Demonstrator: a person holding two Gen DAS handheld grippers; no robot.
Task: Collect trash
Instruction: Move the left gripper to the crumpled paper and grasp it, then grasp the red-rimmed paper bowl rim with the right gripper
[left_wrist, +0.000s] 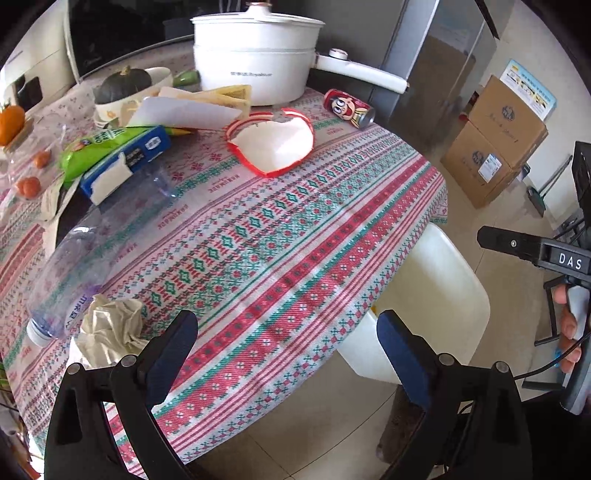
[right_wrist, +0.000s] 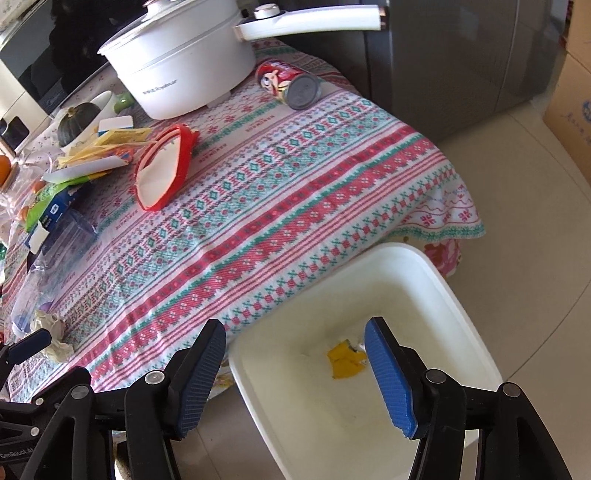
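Trash is split across two spots. Crumpled paper wad (left_wrist: 110, 326) sits at the near-left edge of the bench (left_wrist: 295, 229), touching the clear plastic bottle (left_wrist: 74, 273) lying on its side with its white cap pointing off the edge. Torn red-rimmed paper bowl (left_wrist: 271, 144) lies flattened mid-bench, well apart from the wad. Cartoon drink can (left_wrist: 349, 108) is on its side near the far right corner, just beside the white pot (left_wrist: 255, 55); lying down like that, I read it as empty, so trash too.

White bin (right_wrist: 369, 332) stands on the floor tight against the bench's near edge, below bench level: my guess is so that stuff can be dropped straight off the cloth. A yellow scrap (right_wrist: 343, 363) is already at the bottom.

My right gripper (right_wrist: 295, 373) hangs over the bin, jaws spread wide, nothing between the blue pads. Looks like a post-drop pose. My left gripper (left_wrist: 286, 354) hovers over the near bench edge, jaws also released and empty, wad just left of the left finger.

Judgement: task early-to-mid. The wad is closest for the left gripper. It's soft, so it should crush fine. The bottle is slick and could roll off the edge if nudged.

Tissue box, snack bag, squash and fruit at the far left look like keepers.
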